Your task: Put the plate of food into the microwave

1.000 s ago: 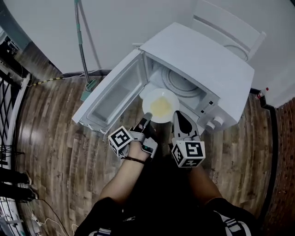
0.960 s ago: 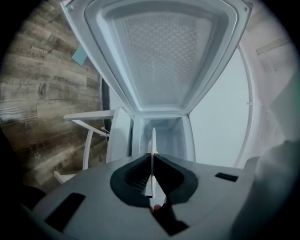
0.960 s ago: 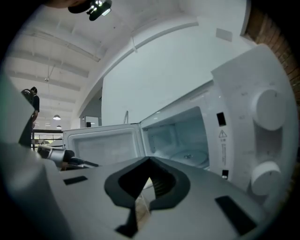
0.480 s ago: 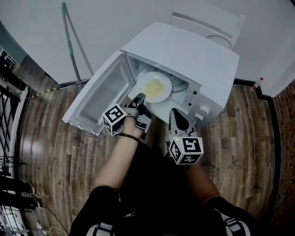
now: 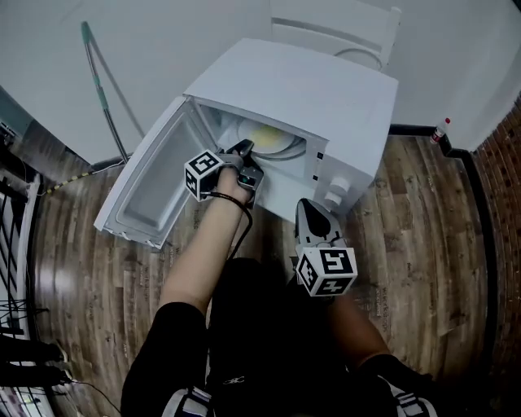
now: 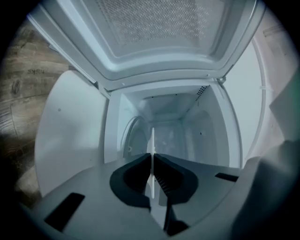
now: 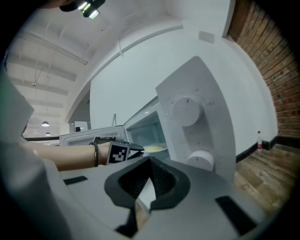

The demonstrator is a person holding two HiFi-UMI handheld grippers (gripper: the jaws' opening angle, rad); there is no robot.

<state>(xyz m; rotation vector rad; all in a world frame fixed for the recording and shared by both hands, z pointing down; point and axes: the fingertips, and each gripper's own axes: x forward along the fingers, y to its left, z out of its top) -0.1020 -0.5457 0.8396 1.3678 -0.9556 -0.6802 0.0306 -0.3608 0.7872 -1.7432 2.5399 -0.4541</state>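
A white microwave (image 5: pixel 301 89) stands on the wood floor with its door (image 5: pixel 151 191) swung open to the left. The white plate of yellow food (image 5: pixel 273 140) is inside the cavity. My left gripper (image 5: pixel 244 150) reaches into the opening and is shut on the plate's near rim. In the left gripper view the plate (image 6: pixel 152 154) shows edge-on as a thin white line pinched between the jaws, with the cavity beyond. My right gripper (image 5: pixel 308 208) hangs back in front of the control panel, shut and holding nothing. From the right gripper view, the knobs (image 7: pixel 187 111) and plate (image 7: pixel 153 148) show.
A green-handled mop (image 5: pixel 102 69) leans on the wall to the left. A white chair (image 5: pixel 342 24) stands behind the microwave. A small bottle (image 5: pixel 440 129) sits by the baseboard at the right, near a brick wall (image 5: pixel 506 163). The person's knees are close below the grippers.
The left gripper has carried the plate forward from in front of the opening into the cavity. The right gripper has stayed back, so the gap between the two has grown.
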